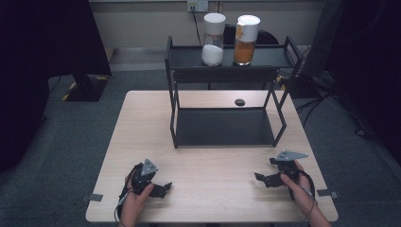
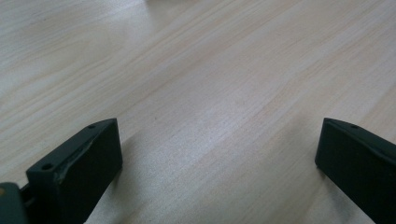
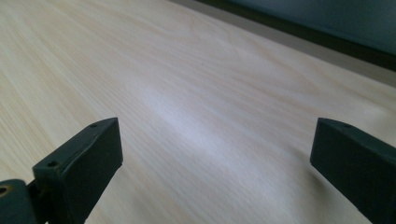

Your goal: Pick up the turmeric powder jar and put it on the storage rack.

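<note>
Fingers: both of my grippers stand spread wide with nothing between their jaws; in the left gripper view and the right gripper view I see bare pale wood in the gap.
Table (image 1: 213, 161): light wood, rectangular, the largest thing before me; a small dark round hole sits near its far edge.
Shelf rack (image 1: 227, 94): black metal, two tiers, standing on the far middle of the table; its lower tier holds nothing.
White jar (image 1: 213, 40): clear with a white lid and white powder, upright on the top tier, toward the left.
Orange jar (image 1: 246, 40): clear with a white lid and orange powder, upright on the top tier, just beside the white jar on its right.
Left gripper (image 1: 163, 189): low over the near left of the table, held in my left hand (image 1: 137, 196), well apart from both jars.
Right gripper (image 1: 262, 178): low over the near right, held in my right hand (image 1: 295, 182), also well apart from the jars.
Risk: the jars look tall and narrow, so I judge a reach that clips the rack's top rail or strikes a jar high up could tip it into its neighbour or off the tier.
Risk: a grip taken on a lid, not the body, might slip or lift the lid alone.
</note>
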Available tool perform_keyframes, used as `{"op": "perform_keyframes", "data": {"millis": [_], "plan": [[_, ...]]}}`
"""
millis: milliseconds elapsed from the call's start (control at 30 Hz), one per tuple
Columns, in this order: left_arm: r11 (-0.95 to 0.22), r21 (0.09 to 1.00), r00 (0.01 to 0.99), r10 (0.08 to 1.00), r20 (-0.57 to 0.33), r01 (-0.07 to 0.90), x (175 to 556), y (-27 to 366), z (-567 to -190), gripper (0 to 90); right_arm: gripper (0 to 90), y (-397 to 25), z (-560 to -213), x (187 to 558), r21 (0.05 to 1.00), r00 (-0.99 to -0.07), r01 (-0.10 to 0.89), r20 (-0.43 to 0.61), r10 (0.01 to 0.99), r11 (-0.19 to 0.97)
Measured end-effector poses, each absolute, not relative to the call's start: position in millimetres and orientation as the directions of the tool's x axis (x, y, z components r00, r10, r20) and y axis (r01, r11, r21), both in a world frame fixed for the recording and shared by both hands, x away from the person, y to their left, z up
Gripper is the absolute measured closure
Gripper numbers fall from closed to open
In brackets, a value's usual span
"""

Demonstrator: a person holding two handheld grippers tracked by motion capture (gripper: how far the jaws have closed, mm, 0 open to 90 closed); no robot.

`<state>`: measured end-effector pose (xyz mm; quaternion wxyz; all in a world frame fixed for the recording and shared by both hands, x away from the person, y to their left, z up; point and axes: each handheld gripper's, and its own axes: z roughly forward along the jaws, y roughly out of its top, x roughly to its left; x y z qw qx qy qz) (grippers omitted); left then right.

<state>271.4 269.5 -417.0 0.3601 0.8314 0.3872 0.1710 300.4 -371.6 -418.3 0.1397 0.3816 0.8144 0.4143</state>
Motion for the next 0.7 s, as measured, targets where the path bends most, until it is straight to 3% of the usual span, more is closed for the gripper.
{"op": "perform_keyframes", "data": {"millis": [367,533,700], "plan": [[-0.441,0.731,0.642,0.767,0.005,0.521,271.4,269.5,-417.0,0.0,1.3,-388.0,-416.4,289.2,0.761,-0.667,0.515,0.066,0.743,0.394],[-0.442,0.730,0.642,0.767,0.005,0.522,271.6,269.3,-416.6,0.0,0.0,-379.6,-412.6,283.6,0.726,-0.691,0.483,-0.027,0.723,0.489],[-0.439,0.722,0.632,0.775,0.003,0.535,271.2,266.6,-414.4,0.1,0.0,-379.0,-411.6,282.4,0.723,-0.688,0.490,-0.022,0.725,0.487]]}}
